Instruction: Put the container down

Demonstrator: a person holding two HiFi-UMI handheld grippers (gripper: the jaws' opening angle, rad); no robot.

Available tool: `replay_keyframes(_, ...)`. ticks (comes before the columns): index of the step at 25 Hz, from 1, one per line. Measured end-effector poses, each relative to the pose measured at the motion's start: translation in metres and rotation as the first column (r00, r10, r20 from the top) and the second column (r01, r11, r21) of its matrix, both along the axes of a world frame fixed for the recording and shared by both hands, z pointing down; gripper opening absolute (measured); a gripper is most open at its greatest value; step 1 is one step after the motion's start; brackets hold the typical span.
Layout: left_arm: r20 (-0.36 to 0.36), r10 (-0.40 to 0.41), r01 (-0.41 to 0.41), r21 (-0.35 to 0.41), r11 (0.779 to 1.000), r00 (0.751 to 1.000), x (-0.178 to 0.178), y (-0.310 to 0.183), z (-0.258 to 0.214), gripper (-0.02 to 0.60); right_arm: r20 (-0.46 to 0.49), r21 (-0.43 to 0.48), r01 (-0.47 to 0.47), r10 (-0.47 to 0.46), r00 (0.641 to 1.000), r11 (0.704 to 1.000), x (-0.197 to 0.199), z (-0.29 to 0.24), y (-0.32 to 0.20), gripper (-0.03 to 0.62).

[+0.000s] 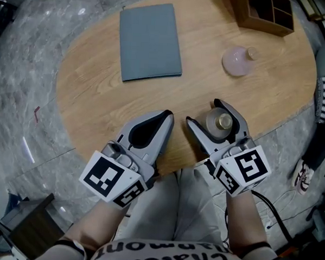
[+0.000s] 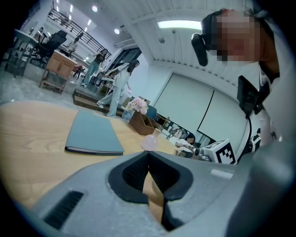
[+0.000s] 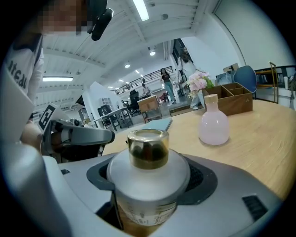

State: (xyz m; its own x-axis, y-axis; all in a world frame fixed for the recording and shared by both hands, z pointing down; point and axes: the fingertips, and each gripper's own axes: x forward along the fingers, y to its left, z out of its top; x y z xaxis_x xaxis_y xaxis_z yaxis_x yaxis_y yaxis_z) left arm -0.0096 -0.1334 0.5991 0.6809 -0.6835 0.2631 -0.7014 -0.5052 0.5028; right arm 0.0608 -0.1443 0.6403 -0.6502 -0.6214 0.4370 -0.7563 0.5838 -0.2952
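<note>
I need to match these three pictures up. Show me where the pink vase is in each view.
Head view: pink vase upper right on the table.
Left gripper view: pink vase at centre, small and far off.
Right gripper view: pink vase right of centre, beyond the held container.
Shared landmark: the wooden organiser behind it.

Oval wooden table (image 1: pixel 93 96) on grey marble floor (image 1: pixel 31 49) (ceiling strip light (image 2: pixel 179 24) lit), white walls (image 2: pixel 185 99).

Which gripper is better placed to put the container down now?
Right. The right gripper has its jaws shut on the gold-capped bottle, over the near edge of the table. The left gripper has its jaws together, holding nothing.
</note>
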Motion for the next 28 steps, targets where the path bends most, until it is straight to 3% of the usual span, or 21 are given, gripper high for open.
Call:
replay_keyframes(13,-0.011,0.001,-0.001,-0.002,1.000,1.000,0.002,0.001,0.004,0.014,-0.081,0.038,0.017,-0.014,0.997,0.999,-0.005,0.005,0.005,0.347)
replay_keyframes(17,-0.014,-0.001,0.001,-0.025,1.000,1.000,0.002,0.007,0.003,0.014,-0.141,0.041,0.039,-0.033,0.989,0.998,-0.007,0.011,0.011,0.347)
replay_keyframes(23,-0.011,-0.015,0.014,-0.077,0.997,1.000,-0.004,0.013,-0.006,0.014,-0.119,-0.008,0.019,-0.019,0.993,1.000,-0.010,0.012,0.010,0.347)
replay_keyframes(28,-0.012,-0.033,0.031,-0.123,0.992,0.999,-0.007,0.017,-0.018,0.014,-0.183,-0.022,0.034,-0.038,0.982,0.999,-0.010,0.018,0.012,0.347)
